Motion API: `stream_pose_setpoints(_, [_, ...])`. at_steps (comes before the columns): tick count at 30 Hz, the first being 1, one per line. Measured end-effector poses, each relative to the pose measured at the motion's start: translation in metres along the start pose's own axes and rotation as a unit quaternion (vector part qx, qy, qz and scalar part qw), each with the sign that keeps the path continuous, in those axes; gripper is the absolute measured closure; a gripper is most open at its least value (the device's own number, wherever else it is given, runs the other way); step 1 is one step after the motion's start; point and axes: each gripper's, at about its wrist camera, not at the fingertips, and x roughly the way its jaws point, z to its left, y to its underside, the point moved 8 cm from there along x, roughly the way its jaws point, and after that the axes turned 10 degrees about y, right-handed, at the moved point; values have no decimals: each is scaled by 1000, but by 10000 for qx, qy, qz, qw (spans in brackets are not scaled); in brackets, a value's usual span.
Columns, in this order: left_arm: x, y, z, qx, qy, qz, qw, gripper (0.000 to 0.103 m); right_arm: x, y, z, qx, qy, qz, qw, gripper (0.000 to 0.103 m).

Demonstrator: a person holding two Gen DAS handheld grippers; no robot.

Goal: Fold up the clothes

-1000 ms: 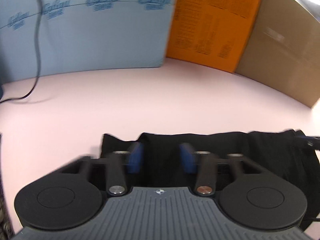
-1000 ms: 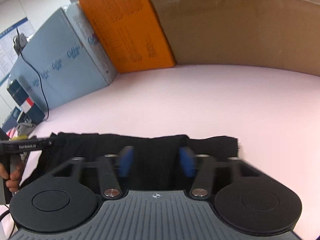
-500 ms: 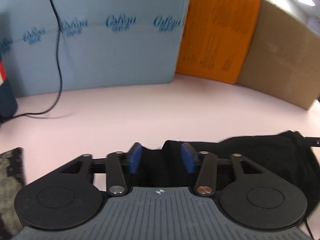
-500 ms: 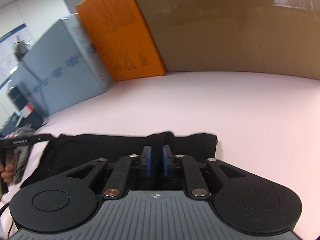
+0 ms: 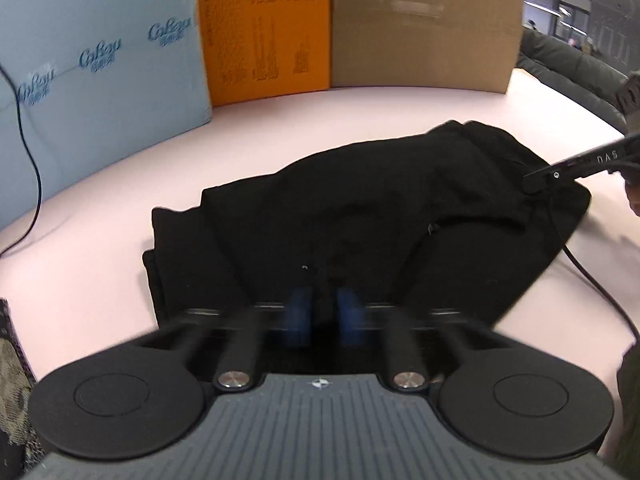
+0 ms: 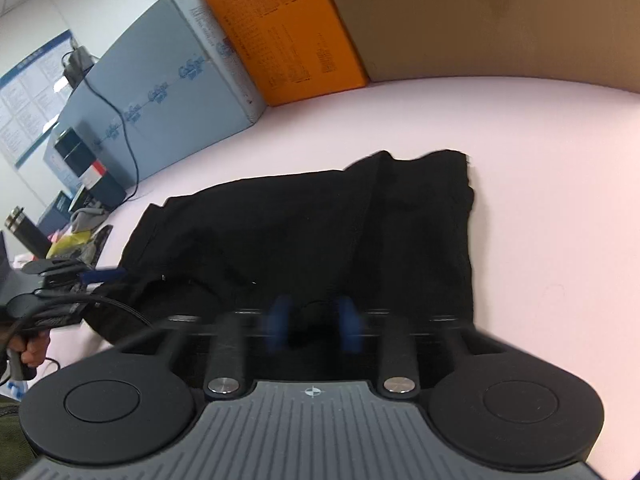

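Observation:
A black garment (image 5: 380,216) lies on the pale pink table (image 5: 100,248), its near edge lifted and folded over itself. It also shows in the right wrist view (image 6: 312,232). My left gripper (image 5: 323,314) has its blue pads close together at the garment's near left edge, with black cloth between them. My right gripper (image 6: 314,322) sits at the near right edge with its blurred blue pads a little apart; cloth lies between them, but a firm hold cannot be told. The right gripper's tip (image 5: 580,164) shows in the left wrist view, and the left gripper (image 6: 64,280) in the right wrist view.
A light blue box (image 5: 96,60), an orange box (image 5: 264,28) and a brown cardboard box (image 5: 424,24) stand along the table's far edge. A black cable (image 5: 28,148) hangs over the blue box. Clutter (image 6: 76,236) lies at the table's left end.
Both grippers have risen and pulled the garment's near edge up and over. The left pads have closed in on the cloth. The right pads were nearly shut half a second ago and stand wider apart now.

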Motion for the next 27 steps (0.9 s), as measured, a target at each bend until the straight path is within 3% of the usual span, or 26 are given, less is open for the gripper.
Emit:
stream_pose_setpoints(4, [-16, -8, 10, -101, 30, -249, 9996, 95, -20, -9, 2, -193, 1, -172, 9997, 95])
stream_pose_setpoints(7, [-12, 6, 14, -53, 93, 155, 9998, 93, -15, 2, -6, -334, 214, 192, 9990, 94])
stream_pose_setpoints(9, [-12, 12, 12, 76, 116, 319, 9994, 88, -14, 8, -9, -459, 399, 351, 9975, 88])
stream_pose_setpoints(11, [-17, 15, 11, 174, 98, 376, 9991, 73, -24, 4, -11, -416, 476, 195, 9978, 81])
stream_pose_setpoints(12, [-22, 14, 11, 178, 63, 314, 9993, 59, -30, 0, -12, -405, 515, 90, 9978, 79])
stream_pose_setpoints(13, [-28, 12, 13, 169, 16, 212, 9996, 53, -35, -4, -12, -445, 596, -12, 9972, 78])
stream_pose_setpoints(15, [-40, 5, 18, 102, -70, 32, 9999, 53, -41, -11, -10, -538, 667, -210, 9961, 78])
stream_pose_setpoints(20, [-35, -27, 17, -331, 34, -450, 9984, 53, -20, -20, 17, -745, 314, -288, 9963, 76])
stream_pose_setpoints(25, [9, -38, 7, -867, -197, -255, 9957, 53, 15, -7, 55, -1295, 117, -160, 9914, 75])
stream_pose_setpoints(27, [24, -31, 8, -1056, -516, 40, 9931, 53, 20, 1, 56, -1420, 181, -117, 9896, 75])
